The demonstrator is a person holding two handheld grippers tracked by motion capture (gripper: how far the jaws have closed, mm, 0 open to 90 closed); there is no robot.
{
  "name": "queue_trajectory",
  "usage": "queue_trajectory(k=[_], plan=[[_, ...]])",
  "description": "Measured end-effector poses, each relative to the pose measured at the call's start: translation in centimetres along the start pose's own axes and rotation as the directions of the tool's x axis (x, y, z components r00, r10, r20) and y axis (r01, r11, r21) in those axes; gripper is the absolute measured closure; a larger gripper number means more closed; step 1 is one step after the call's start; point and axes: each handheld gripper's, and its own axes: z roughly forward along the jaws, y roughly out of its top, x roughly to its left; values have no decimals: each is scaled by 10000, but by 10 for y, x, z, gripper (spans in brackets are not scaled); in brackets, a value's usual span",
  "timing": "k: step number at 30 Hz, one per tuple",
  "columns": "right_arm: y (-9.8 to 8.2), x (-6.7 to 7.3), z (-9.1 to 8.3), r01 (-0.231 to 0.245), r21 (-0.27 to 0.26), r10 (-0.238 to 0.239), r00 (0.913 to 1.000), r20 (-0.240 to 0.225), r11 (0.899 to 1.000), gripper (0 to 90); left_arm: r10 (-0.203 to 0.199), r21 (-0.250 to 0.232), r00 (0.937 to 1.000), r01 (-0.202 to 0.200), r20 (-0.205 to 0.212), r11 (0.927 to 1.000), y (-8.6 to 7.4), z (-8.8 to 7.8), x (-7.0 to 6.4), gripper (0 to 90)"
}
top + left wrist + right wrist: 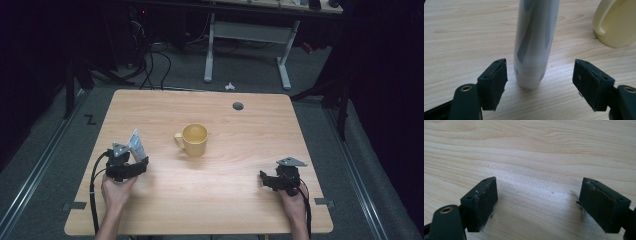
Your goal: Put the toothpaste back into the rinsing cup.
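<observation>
Right now the white tube [534,42] stands cap-down on the table [225,200], left of the yellow mug [194,139], between the spread jaws of the left gripper [540,75], neither pad touching, likely lined up for grasping. Idle nearby, the right gripper [539,202] gapes, holding nothing.
</observation>
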Motion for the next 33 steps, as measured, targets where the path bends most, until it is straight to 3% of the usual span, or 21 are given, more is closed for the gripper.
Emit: queue_trajectory(k=[14,19,27,33], plan=[[0,0,0,-9,-3,9,10000,0,10000,153,-461,-395,9988,454,-182,9982,7,9,6,343],[0,0,0,-8,1,8,10000,0,10000,153,-278,-754,9992,256,-284,9968,7,11,5,360],[0,0,0,-15,-3,15,10000,2,10000,153,-384,-608,9984,358,-422,9975,7,16,7,388],[0,0,0,-40,7,40,10000,19,10000,153,-376,-708,9984,346,-426,9969,7,19,8,481]])
